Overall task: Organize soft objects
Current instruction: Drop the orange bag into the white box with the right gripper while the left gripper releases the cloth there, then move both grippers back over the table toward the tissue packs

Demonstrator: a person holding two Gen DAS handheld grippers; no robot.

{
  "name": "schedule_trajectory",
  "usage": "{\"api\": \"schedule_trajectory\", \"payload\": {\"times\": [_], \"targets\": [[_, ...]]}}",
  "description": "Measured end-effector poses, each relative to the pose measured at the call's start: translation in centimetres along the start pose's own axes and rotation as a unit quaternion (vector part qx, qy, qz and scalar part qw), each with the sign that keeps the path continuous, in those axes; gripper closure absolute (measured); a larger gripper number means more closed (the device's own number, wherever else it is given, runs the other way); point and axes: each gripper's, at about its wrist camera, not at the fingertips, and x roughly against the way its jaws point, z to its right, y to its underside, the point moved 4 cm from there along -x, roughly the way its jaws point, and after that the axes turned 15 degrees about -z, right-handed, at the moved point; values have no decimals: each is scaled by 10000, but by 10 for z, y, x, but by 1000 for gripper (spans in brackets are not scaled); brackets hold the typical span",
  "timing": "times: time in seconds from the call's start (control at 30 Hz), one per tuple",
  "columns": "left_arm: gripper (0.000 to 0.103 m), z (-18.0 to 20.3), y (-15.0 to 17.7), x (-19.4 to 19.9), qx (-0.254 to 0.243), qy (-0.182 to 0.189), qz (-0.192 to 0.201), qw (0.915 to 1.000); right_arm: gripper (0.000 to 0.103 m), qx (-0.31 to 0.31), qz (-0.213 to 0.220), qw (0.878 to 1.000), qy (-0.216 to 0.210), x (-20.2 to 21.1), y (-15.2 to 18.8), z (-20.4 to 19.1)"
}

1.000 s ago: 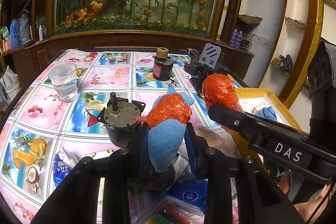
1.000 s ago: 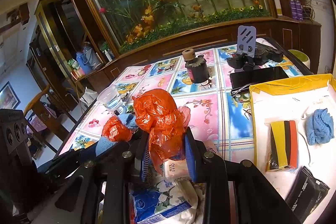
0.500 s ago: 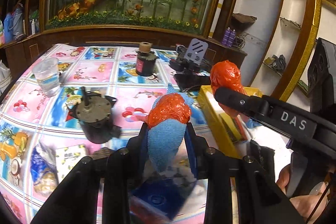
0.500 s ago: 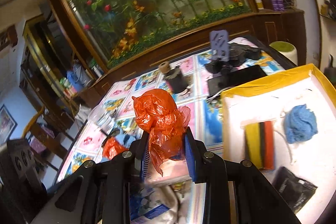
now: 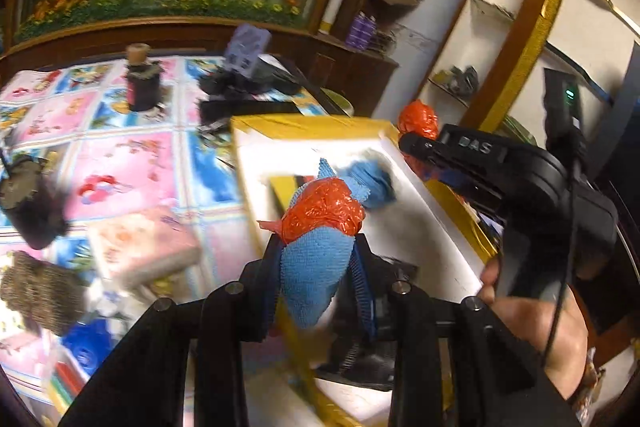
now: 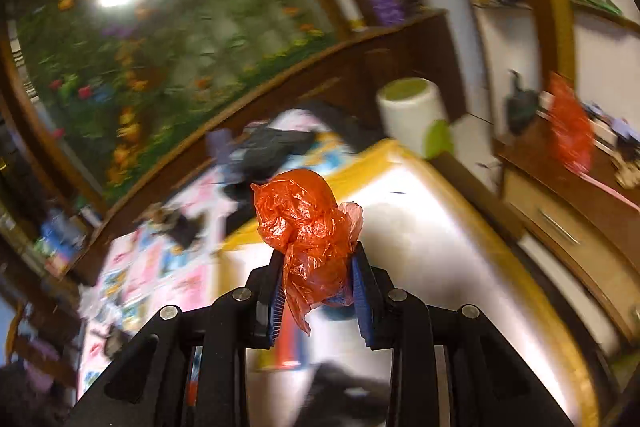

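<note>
Two soft bundles are being carried at once toward the yellow-rimmed box [image 5: 404,163], whose white floor fills much of both wrist views. The left gripper [image 5: 318,263] is clamped on a blue cloth [image 5: 312,275] that has an orange plastic wad [image 5: 324,213] bunched at its top, and the bundle is seen just above the near part of the box. The right gripper [image 6: 318,279] is closed on a crumpled orange plastic bag [image 6: 306,223], held over the box's white interior; in the left view it sits beyond the far rim. A second blue cloth [image 5: 370,183] already lies inside the box, with a striped item partly hidden behind the held bundle. The step in hand appears to be delivery, and it is probably best done by lowering each bundle until it rests on a bare patch of the floor before the jaws are parted, so that light plastic is not left to drift over the rim. The two grippers should be kept well apart to avoid a tangle. Heavy blur makes fine placement hard to judge.
</note>
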Motion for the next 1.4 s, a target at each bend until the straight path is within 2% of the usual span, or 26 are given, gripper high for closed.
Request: {"api": "schedule_trajectory", "payload": {"times": [0.07,0.23,0.6,0.63,0.7,0.77,0.83,1.4], "targets": [[72,9,2,-10,-75,48,-157,9998,72,-165,-130,9996,197,-5,-4,16],[72,18,6,-26,-171,53,-431,9989,72,-325,-381,9982,343,-10,-3,37],[72,18,9,-34,-221,44,-566,9981,70,-321,-398,9974,501,-17,-4,34],[70,18,9,-34,-226,43,-572,9981,69,-318,-397,9974,504,-17,-4,33],[67,18,9,-35,-206,82,-585,9980,61,-347,-404,9971,534,-16,-4,33],[59,17,9,-34,-195,114,-571,9981,50,-360,-331,9975,517,-12,-4,33],[55,18,9,-32,-200,137,-539,9983,48,-341,-259,9976,543,-9,-4,32],[54,14,6,-14,-143,199,-231,9994,45,81,264,9996,95,14,0,6]]}}
